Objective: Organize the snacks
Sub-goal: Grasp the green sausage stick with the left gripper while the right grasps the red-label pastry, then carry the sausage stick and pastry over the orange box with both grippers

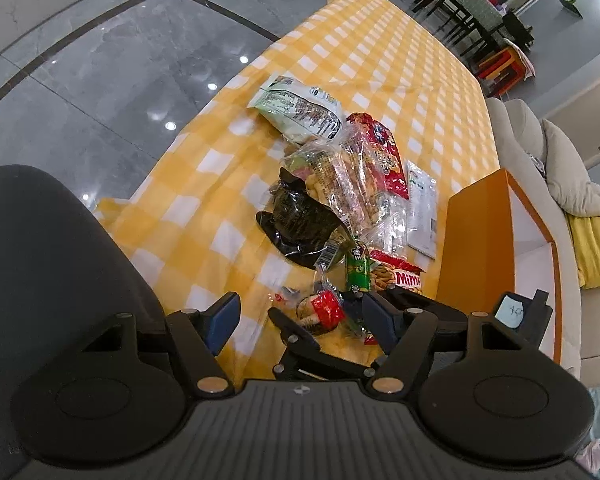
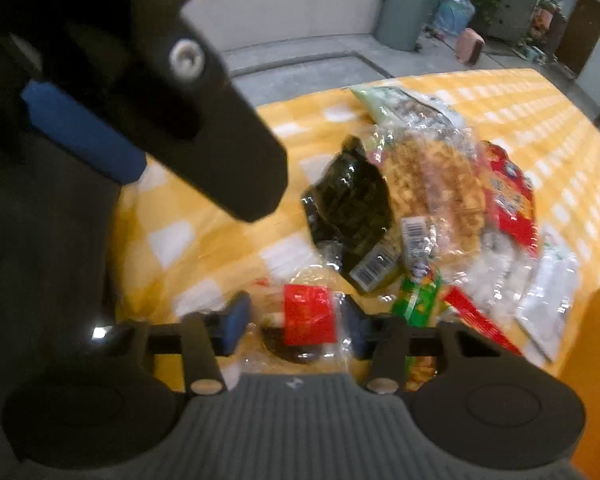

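Observation:
A small clear snack pack with a red label (image 2: 308, 314) (image 1: 325, 307) lies at the near edge of the snack pile. My right gripper (image 2: 296, 324) straddles it, jaws half closed; the right pad touches the wrapper, the left pad stands slightly off. My left gripper (image 1: 302, 318) hangs open just above, nothing between its blue pads. One of its fingers (image 2: 228, 160) looms large in the right wrist view. Behind lie a dark seaweed pack (image 1: 300, 220), a clear cracker bag (image 1: 340, 184), a red bag (image 1: 384, 152) and a green-white bag (image 1: 296, 112).
An open orange box (image 1: 500, 232) stands right of the pile on the yellow checked tablecloth (image 1: 204, 208). A green tube pack (image 1: 358, 268), a red Mimi pack (image 1: 400, 276) and a white sachet (image 1: 422, 208) lie near it. A sofa (image 1: 540, 148) is beyond; a dark sleeve (image 1: 52, 240) is at the left.

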Demonstrator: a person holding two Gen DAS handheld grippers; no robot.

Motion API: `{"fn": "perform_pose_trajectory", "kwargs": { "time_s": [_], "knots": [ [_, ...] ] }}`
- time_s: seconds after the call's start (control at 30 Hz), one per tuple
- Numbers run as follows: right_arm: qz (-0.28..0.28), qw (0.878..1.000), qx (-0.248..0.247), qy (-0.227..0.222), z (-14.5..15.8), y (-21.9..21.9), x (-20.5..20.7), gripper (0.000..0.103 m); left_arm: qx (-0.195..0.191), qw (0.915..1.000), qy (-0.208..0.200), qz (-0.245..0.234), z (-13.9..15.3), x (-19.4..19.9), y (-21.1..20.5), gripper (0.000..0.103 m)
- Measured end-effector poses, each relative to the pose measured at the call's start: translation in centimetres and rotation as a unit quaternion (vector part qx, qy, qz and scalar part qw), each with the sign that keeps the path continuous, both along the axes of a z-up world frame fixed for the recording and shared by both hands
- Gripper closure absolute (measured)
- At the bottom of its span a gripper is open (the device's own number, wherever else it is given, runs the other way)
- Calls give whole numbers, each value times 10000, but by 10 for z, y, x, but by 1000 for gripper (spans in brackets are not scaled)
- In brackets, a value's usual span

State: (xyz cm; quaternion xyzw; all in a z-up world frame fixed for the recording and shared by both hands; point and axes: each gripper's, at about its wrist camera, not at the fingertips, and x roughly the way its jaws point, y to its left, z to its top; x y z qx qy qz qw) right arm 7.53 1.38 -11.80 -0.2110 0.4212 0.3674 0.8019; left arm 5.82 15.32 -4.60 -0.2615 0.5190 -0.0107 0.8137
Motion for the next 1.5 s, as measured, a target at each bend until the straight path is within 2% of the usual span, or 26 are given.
{"fn": "perform_pose_trajectory", "kwargs": {
  "time_s": [0.07, 0.23, 0.37, 0.5, 0.67, 0.8, 0.87, 0.93, 0.97, 1.07, 1.2, 1.27, 1.4, 1.5],
  "knots": [
    [-52, 10000, 78, 4, -1, -2, 2, 66, 29, 10000, 2, -7, 0, 0, -1, 21],
    [-395, 9989, 120, -212, 7, -13, -8, 68, 99, 9999, -10, -28, 0, -2, -3, 21],
    [-688, 9970, 302, -199, 22, -27, -11, 68, 149, 9999, -49, 36, 0, -4, -5, 21],
    [-973, 9938, 453, -301, 42, -45, -21, 68, 413, 9991, -87, 46, 1, -5, -13, 21],
    [-1478, 9852, 673, -548, 70, -78, -25, 68, 799, 9964, -266, -94, 2, -8, -29, 20],
    [-1987, 9709, 1101, -752, 95, -119, -27, 68, 1006, 9936, -392, -320, 1, -9, -46, 20],
    [-2239, 9625, 1247, -890, 105, -137, -26, 68, 935, 9932, -492, -497, -1, -8, -53, 25],
    [-2454, 9550, 1347, -980, 110, -154, -20, 68, 669, 9927, -643, -767, -3, -6, -60, 32],
    [-2554, 9510, 1408, -1024, 113, -162, -20, 68, 580, 9923, -686, -849, -3, -5, -63, 39],
    [-2730, 9431, 1573, -1059, 116, -178, -19, 68, 747, 9896, -766, -965, -4, 2, -76, 47],
    [-2871, 9351, 1825, -994, 121, -196, -18, 68, 714, 9898, -308, -1191, -23, 19, -96, 64],
    [-2886, 9327, 1929, -977, 122, -200, -18, 68, 681, 9898, -53, -1247, -34, 29, -103, 65],
    [-2978, 9273, 2047, -976, 123, -205, -18, 68, 610, 9928, 317, -977, -47, 46, -107, 65],
    [-3070, 9241, 2085, -912, 123, -208, -18, 68, 858, 9914, 512, -842, -55, 62, -111, 72]
  ]
}}
